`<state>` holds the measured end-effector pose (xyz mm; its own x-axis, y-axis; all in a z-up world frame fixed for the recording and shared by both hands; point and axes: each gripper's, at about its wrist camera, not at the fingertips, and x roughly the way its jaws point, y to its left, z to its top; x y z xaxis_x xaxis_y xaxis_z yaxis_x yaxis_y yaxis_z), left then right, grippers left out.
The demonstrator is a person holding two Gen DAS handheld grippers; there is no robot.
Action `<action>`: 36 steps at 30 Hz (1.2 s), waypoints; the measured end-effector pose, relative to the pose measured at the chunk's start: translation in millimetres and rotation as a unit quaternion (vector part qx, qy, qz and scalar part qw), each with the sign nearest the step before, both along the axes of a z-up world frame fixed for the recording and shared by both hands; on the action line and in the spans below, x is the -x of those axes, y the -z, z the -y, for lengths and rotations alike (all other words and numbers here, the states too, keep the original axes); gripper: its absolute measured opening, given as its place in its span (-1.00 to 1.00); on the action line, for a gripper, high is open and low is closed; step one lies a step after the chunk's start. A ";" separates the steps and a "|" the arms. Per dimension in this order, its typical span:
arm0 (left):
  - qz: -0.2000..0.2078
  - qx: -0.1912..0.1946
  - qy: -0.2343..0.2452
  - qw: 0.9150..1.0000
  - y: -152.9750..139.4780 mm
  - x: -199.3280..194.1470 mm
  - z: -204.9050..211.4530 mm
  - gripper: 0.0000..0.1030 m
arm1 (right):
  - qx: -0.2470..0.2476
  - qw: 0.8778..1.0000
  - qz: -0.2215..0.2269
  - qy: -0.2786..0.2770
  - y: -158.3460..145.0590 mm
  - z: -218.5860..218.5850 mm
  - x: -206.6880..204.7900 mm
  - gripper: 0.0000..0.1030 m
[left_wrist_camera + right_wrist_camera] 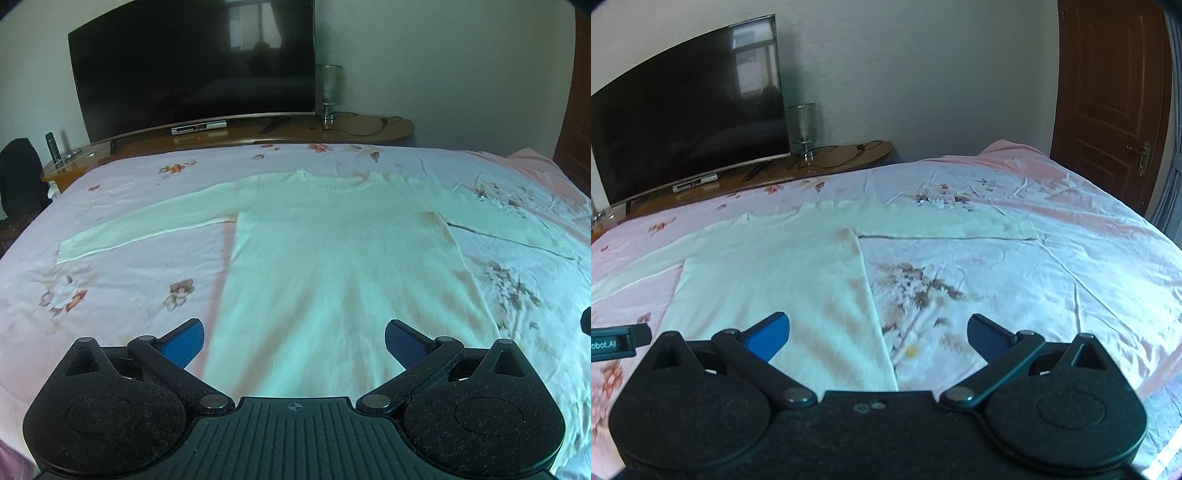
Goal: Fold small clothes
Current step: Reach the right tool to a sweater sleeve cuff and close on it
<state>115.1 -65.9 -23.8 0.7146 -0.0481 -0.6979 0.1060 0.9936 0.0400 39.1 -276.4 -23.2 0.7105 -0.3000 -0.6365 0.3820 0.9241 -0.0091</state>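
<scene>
A white long-sleeved knit sweater lies flat on the bed, collar far, hem near, both sleeves spread out to the sides. It also shows in the right wrist view, with its right sleeve stretched out. My left gripper is open and empty, held over the sweater's hem, its blue pads spanning the body's width. My right gripper is open and empty, over the hem's right corner. The left gripper's edge shows at the left of the right wrist view.
The bed has a pink floral sheet. Beyond the bed's far edge stands a wooden TV stand with a large dark TV and a lamp. A brown door is at the right.
</scene>
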 end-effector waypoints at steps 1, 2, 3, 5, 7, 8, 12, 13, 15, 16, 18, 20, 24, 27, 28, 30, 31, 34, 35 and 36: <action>-0.003 0.000 0.000 1.000 1.6 -8.5 2.8 1.00 | 0.004 1.000 -0.001 0.004 1.4 4.9 -6.7 0.99; -0.004 0.000 0.002 1.000 3.2 -16.6 6.0 1.00 | 0.010 1.000 -0.002 0.007 2.0 9.0 -12.9 0.99; -0.006 -0.001 0.003 1.000 4.4 -24.4 9.0 1.00 | 0.009 1.000 -0.003 0.011 3.8 13.9 -19.8 0.99; -0.010 -0.002 0.004 1.000 7.3 -41.2 16.2 1.00 | 0.017 1.000 -0.001 0.018 3.8 23.7 -32.8 0.99; -0.011 -0.003 0.005 1.000 10.3 -57.5 23.5 1.00 | 0.018 1.000 -0.001 0.024 6.4 32.3 -47.6 0.99; -0.013 -0.003 0.005 1.000 11.8 -65.6 27.6 1.00 | 0.021 0.999 0.001 0.025 6.4 36.6 -54.5 0.99; -0.022 -0.005 0.005 1.000 20.1 -98.3 43.2 1.00 | 0.023 0.999 0.000 0.028 10.4 52.1 -85.2 0.99; -0.024 -0.008 0.004 1.000 22.5 -107.2 47.5 1.00 | 0.025 0.999 -0.002 0.029 11.5 56.2 -93.2 0.99; -0.027 -0.012 0.003 1.000 27.2 -124.2 55.9 1.00 | 0.024 0.999 -0.004 0.032 15.5 65.1 -108.8 0.99; -0.029 -0.014 0.002 0.999 29.6 -133.9 60.5 1.00 | 0.024 0.999 -0.008 0.033 17.6 69.7 -116.6 0.99; -0.031 -0.017 -0.003 0.999 34.0 -151.1 67.1 1.00 | 0.023 0.999 -0.015 0.035 21.7 79.0 -132.1 0.98; -0.034 -0.016 -0.009 0.999 37.9 -169.4 74.2 1.00 | 0.019 0.999 -0.021 0.038 25.7 88.5 -146.8 0.97; -0.033 -0.016 -0.017 0.999 41.8 -204.5 89.7 1.00 | 0.013 0.999 -0.026 0.037 32.3 108.1 -177.5 0.95; -0.029 -0.020 -0.016 0.999 42.0 -229.8 103.5 1.00 | 0.010 0.999 -0.029 0.041 36.7 124.4 -200.1 0.91; -0.028 -0.020 -0.015 0.999 42.6 -237.8 108.4 1.00 | 0.008 0.999 -0.031 0.043 38.6 130.3 -207.5 0.90; -0.027 -0.021 -0.011 0.999 45.3 -250.4 117.9 1.00 | 0.000 0.998 -0.033 0.048 43.1 143.7 -220.2 0.81; -0.027 -0.022 -0.009 0.999 48.0 -256.8 123.5 1.00 | -0.005 0.998 -0.033 0.050 46.2 150.8 -226.1 0.77; -0.030 -0.026 -0.002 0.999 59.0 -272.5 137.9 1.00 | -0.009 0.997 -0.044 0.062 58.4 168.7 -240.8 0.60; -0.034 -0.027 -0.002 0.999 63.5 -277.5 142.3 1.00 | -0.011 0.997 -0.048 0.065 63.1 174.1 -243.9 0.48; -0.039 -0.028 0.000 0.999 68.1 -282.9 146.5 1.00 | -0.015 0.996 -0.055 0.071 68.6 181.5 -246.9 0.37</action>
